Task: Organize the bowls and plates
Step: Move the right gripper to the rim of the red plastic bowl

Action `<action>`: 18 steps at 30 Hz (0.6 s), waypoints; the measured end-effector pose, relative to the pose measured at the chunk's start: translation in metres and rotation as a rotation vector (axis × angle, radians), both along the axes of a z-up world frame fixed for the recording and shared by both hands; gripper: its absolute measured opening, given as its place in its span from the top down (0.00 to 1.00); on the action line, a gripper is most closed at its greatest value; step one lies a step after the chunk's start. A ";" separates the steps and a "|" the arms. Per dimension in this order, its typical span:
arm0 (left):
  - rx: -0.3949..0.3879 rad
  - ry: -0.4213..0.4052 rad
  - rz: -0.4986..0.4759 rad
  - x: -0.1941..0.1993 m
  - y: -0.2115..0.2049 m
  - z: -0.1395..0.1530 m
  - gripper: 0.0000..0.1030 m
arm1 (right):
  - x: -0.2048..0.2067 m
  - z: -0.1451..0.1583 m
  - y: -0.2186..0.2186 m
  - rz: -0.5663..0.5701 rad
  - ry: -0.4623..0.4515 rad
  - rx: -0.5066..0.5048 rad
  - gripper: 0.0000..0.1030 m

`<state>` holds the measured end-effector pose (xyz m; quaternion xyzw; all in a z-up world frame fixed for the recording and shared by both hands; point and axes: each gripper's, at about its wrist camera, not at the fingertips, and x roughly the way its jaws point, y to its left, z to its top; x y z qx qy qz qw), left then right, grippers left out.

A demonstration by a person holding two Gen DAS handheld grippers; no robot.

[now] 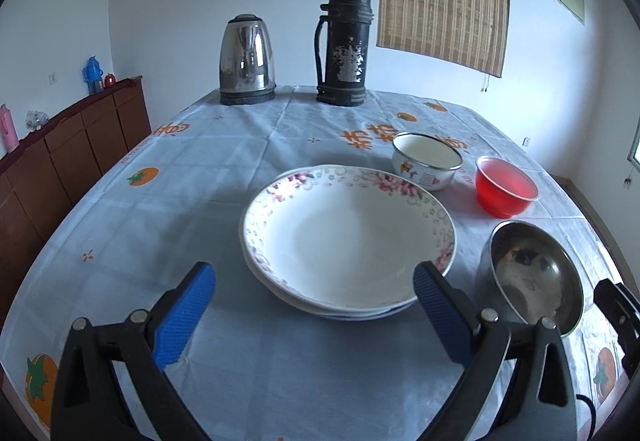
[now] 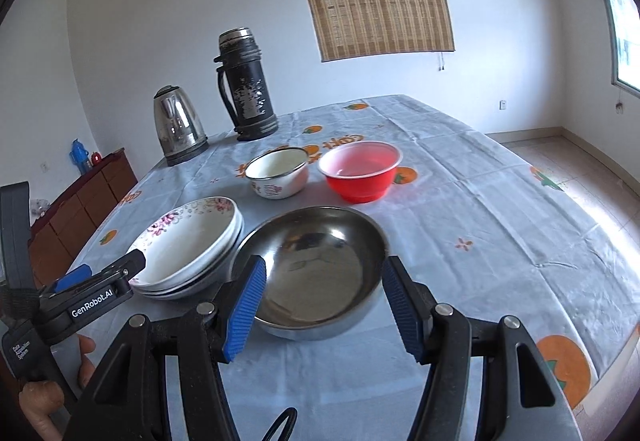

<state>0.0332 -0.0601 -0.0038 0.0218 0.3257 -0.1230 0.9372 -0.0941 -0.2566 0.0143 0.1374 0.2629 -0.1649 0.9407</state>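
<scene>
With my left gripper (image 1: 314, 311) and right gripper (image 2: 324, 305) both released and empty, the steel bowl (image 2: 316, 269) touching the stacked plates (image 2: 188, 245) may knock them if grasped carelessly.

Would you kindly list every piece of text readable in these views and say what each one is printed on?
"GenRobot.AI": white print on the black left claw, seen from the right wrist.
"Data Acquisition System": small white print on that claw's handle.
Orange characters on the pale blue tablecloth: too distorted to read.
Print on the white enamel bowl: too blurred to read.
</scene>
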 end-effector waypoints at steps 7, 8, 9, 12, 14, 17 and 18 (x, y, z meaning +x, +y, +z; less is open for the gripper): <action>0.013 0.000 -0.036 -0.012 -0.021 -0.001 0.02 | -0.017 -0.004 -0.022 -0.050 -0.004 -0.001 0.39; 0.015 -0.002 -0.039 -0.013 -0.023 -0.001 0.02 | -0.020 -0.004 -0.025 -0.057 -0.004 0.002 0.39; 0.019 -0.006 -0.043 -0.015 -0.026 -0.001 0.02 | -0.022 -0.005 -0.030 -0.065 -0.004 0.005 0.39; 0.025 -0.005 -0.055 -0.020 -0.036 -0.001 0.02 | -0.027 -0.006 -0.041 -0.084 -0.003 0.018 0.39; 0.020 0.003 -0.067 -0.021 -0.040 -0.001 0.02 | -0.029 -0.007 -0.047 -0.093 -0.004 0.022 0.39; 0.027 0.009 -0.071 -0.021 -0.046 -0.002 0.02 | -0.034 -0.006 -0.056 -0.106 -0.008 0.016 0.39; 0.032 0.006 -0.069 -0.022 -0.047 -0.002 0.02 | -0.035 -0.005 -0.059 -0.112 -0.010 0.014 0.39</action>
